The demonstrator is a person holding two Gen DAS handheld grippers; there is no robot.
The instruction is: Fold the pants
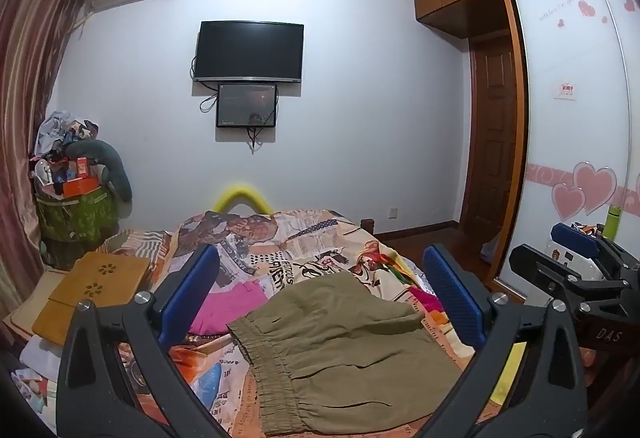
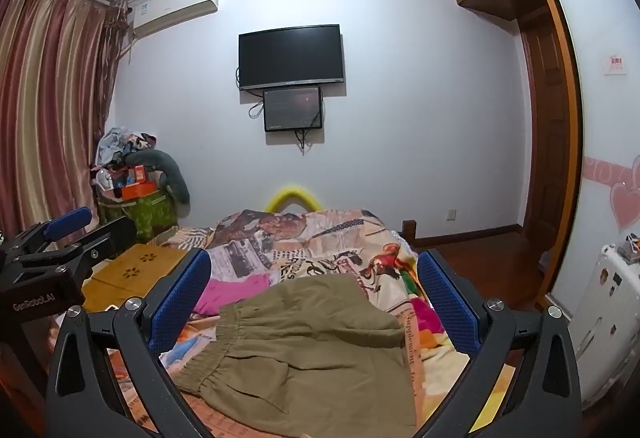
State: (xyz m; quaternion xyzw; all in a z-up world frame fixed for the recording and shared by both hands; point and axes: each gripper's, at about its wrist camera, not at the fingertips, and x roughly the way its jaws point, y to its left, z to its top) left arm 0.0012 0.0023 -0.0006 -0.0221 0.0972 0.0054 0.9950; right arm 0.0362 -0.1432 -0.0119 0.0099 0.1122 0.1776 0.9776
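Observation:
Olive khaki pants (image 1: 340, 354) lie folded on the patterned bedspread (image 1: 320, 254), elastic waistband toward the left; they also show in the right wrist view (image 2: 308, 350). My left gripper (image 1: 320, 294) is open and empty, held above the pants with its blue pads wide apart. My right gripper (image 2: 316, 298) is open and empty too, above the pants. Each gripper shows in the other's view: the right one at the right edge (image 1: 576, 262), the left one at the left edge (image 2: 60, 250).
A pink garment (image 1: 228, 306) lies on the bed left of the pants. A wooden lap desk (image 1: 96, 286) sits at the bed's left side. A cluttered green bin (image 1: 76, 206) stands by the curtain. A wardrobe (image 1: 568, 118) and white case (image 2: 612, 302) are at the right.

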